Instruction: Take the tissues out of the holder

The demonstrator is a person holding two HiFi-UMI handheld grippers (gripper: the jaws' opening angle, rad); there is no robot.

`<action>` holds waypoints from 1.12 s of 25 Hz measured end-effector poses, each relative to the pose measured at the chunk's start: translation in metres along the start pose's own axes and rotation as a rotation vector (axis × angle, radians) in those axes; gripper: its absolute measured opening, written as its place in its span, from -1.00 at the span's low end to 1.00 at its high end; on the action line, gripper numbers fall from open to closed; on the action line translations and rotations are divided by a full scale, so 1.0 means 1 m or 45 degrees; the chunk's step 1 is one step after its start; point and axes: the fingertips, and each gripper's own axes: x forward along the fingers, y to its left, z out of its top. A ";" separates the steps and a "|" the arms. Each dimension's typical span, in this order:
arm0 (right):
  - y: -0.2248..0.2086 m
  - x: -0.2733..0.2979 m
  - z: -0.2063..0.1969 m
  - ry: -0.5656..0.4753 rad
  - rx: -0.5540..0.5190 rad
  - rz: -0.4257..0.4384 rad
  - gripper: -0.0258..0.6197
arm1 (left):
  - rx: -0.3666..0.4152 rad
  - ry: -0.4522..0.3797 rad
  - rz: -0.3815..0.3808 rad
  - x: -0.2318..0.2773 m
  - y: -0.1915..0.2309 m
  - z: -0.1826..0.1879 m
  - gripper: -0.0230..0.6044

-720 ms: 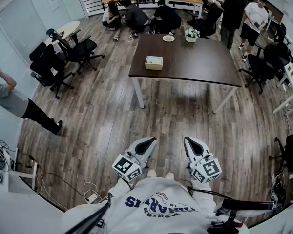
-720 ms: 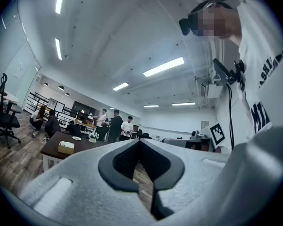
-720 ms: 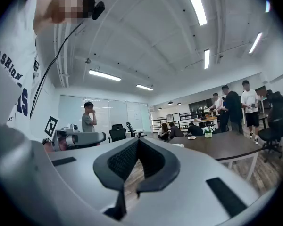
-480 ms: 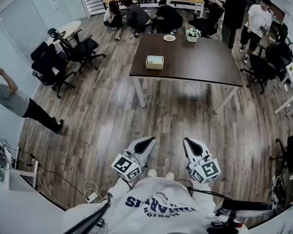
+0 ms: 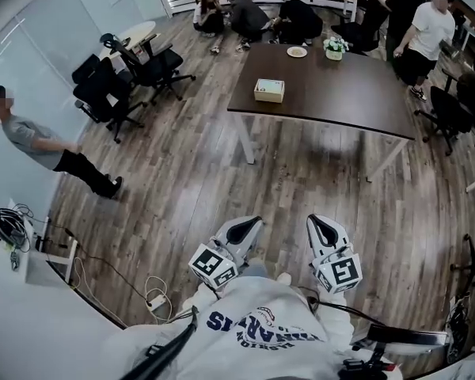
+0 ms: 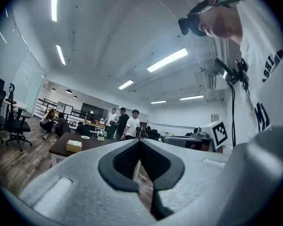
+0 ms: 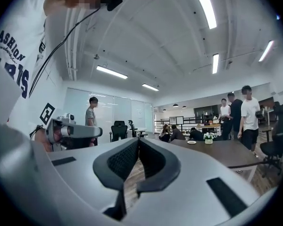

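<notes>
The tissue holder (image 5: 269, 90), a light wooden box with a pale top, sits near the left end of a dark table (image 5: 332, 97) far across the room. In the left gripper view the tissue holder (image 6: 74, 146) is small and distant. My left gripper (image 5: 249, 223) and right gripper (image 5: 317, 221) are held level close to my chest, well short of the table. The left gripper (image 6: 139, 141) has its jaw tips together with nothing between them. So does the right gripper (image 7: 138, 140). The holder does not show in the right gripper view.
A plate (image 5: 297, 51) and a flower pot (image 5: 333, 48) stand at the table's far side. Black office chairs (image 5: 115, 93) are grouped at the left, more chairs (image 5: 451, 109) at the right. One person (image 5: 39, 145) leans by the left wall; several people gather at the back. Cables (image 5: 154, 299) lie on the wood floor.
The head view has swung, so the table and chairs now sit further right in the picture. Both grippers stay shut in front of my chest.
</notes>
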 end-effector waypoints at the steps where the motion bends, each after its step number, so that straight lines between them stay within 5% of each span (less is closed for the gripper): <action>1: -0.003 0.001 0.000 0.000 0.006 0.008 -0.89 | -0.006 0.003 0.007 0.002 -0.001 0.000 -0.91; 12: -0.049 0.030 -0.009 0.060 0.046 -0.025 -0.88 | -0.022 -0.015 -0.023 0.055 0.037 0.003 -0.91; 28: -0.150 0.227 -0.001 0.124 0.025 -0.111 -0.89 | -0.108 -0.001 -0.206 0.197 0.217 0.012 -0.91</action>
